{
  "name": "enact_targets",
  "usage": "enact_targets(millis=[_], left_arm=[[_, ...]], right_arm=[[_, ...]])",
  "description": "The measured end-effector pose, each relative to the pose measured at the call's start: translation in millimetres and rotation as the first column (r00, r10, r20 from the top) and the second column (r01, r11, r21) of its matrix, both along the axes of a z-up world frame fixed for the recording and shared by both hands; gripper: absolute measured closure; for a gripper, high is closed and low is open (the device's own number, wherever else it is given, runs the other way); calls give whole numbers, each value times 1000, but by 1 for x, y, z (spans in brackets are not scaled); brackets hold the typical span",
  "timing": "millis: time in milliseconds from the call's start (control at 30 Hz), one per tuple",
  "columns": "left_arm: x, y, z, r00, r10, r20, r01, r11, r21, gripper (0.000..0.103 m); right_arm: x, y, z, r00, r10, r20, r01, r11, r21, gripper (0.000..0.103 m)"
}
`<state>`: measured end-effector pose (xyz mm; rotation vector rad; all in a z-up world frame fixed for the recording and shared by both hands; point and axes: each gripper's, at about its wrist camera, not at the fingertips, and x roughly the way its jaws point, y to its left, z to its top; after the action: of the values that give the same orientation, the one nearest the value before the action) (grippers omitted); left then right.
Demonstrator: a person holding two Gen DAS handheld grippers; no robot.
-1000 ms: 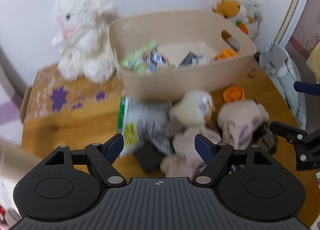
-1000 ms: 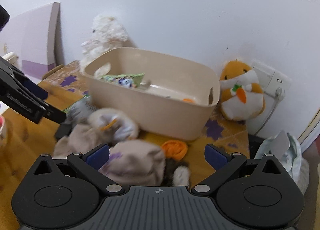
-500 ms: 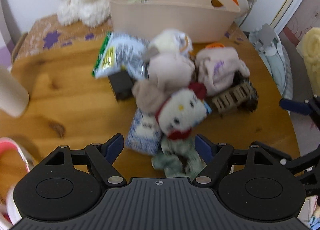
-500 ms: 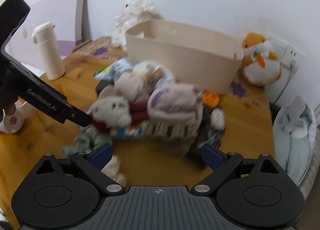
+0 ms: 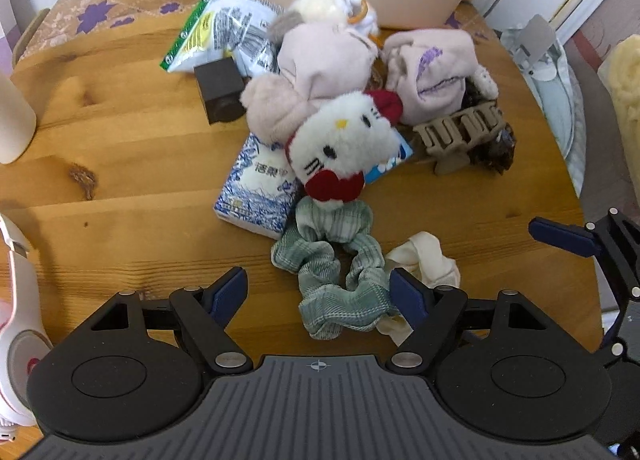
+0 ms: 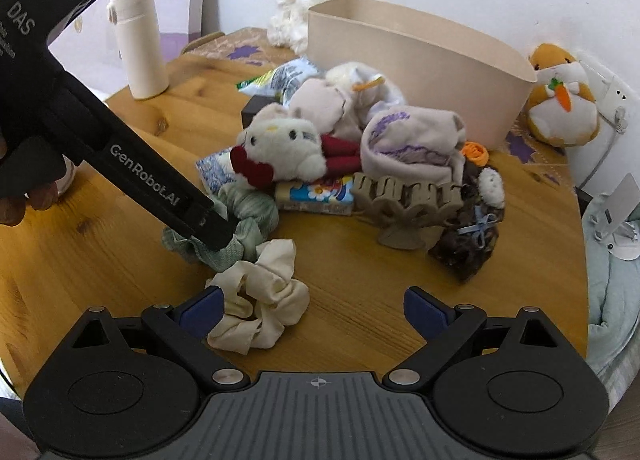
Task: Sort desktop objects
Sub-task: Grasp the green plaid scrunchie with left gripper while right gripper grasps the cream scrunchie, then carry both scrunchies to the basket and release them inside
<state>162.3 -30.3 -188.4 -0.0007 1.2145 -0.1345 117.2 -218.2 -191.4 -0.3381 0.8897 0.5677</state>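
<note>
A: Where's the L claw (image 5: 318, 286) rn?

B: Low over the bench (image 5: 120, 163), jaws spread wide, nothing pinched. The green scrunchie (image 5: 340, 272) lies flat on the wood right btwn its fingertips, touching neither as far as I can tell from the left cam. In the right cam the claw's tip sits right against the scrunchie's near edge.

A: And the R claw (image 6: 316, 310)?

B: Also spread, empty. The cream scrunchie (image 6: 260, 300) is just beside the green scrunchie, on the near-right side, and it's up against the R claw's left fingertip (image 6: 200, 310).

A: Rest of the pile?

B: Everything's behind the green scrunchie. Kitty plush (image 5: 340, 151) w/ red bow just past it, lying on a blue-white tissue pack (image 5: 256, 187). Tan hair clip (image 5: 456, 135) further right, dark bag next to it. Pink plush stuff piled beyond, then the beige bin (image 6: 416, 59) well back by the wall. White bottle (image 6: 138, 43) far left of it.
</note>
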Motion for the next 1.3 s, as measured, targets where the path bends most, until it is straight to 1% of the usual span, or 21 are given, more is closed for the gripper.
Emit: enact_targets(millis=[100,200,267,367,433,500,567,600,633,667,700,733,767,800,833,900,967,1100,1300], left_arm=[[3,-1,-10,999,25,-27,-25,1000,-5,23],[5,-4,-19,998,39,-56,-38,999,12,23],[5,-6,-23,998,33,-53,-31,999,24,23],[4,-5,-26,999,32,-34,-30,999,37,24],[3,-6,-27,1000,19,-12,-18,999,42,24],[2,-7,-27,1000,-1,5,0,999,51,29],[1,-9,-27,999,-24,22,23,997,67,40],[1,-10,-26,999,-35,27,32,997,75,44],[1,-11,-26,998,-45,33,42,996,81,50],[0,-11,-26,998,-53,38,50,995,84,54],[0,-11,-26,998,-55,39,52,995,86,55],[0,-9,-25,998,-55,40,52,995,84,58],[0,-8,-24,998,-54,41,51,995,81,62],[1,-7,-24,998,-53,40,50,996,78,63],[1,-7,-24,998,-52,38,49,996,76,65],[1,-6,-24,998,-53,35,50,996,72,69],[0,-5,-22,998,-57,37,54,996,72,73],[1,-5,-17,997,-67,40,64,996,63,74],[0,-8,0,994,-90,58,89,996,33,76]], right_arm=[[3,6,-9,1000,3,-7,-3,1000,-22,5],[4,12,-16,1000,17,-12,-18,999,-29,5],[5,15,-20,999,34,-19,-34,999,-33,5],[7,19,-27,998,44,-38,-45,998,-41,10],[9,20,-29,997,45,-56,-47,999,-28,18],[11,21,-30,996,52,-67,-53,998,-17,25],[12,21,-31,995,62,-81,-62,998,1,32],[12,21,-31,994,67,-89,-67,998,12,38],[13,20,-31,993,73,-98,-71,997,24,45],[14,21,-31,991,79,-108,-76,996,36,48],[15,20,-31,990,84,-116,-79,996,47,53],[15,20,-31,989,85,-123,-78,995,56,61],[16,19,-30,988,83,-128,-75,995,61,65],[18,18,-30,988,78,-136,-69,995,69,70],[19,17,-29,987,73,-144,-62,995,79,74],[21,13,-29,986,59,-157,-44,994,99,77],[22,9,-27,986,49,-160,-31,993,111,80],[24,-1,-18,989,24,-147,-3,990,139,80],[33,-18,1,994,-12,-110,31,984,174,81]])
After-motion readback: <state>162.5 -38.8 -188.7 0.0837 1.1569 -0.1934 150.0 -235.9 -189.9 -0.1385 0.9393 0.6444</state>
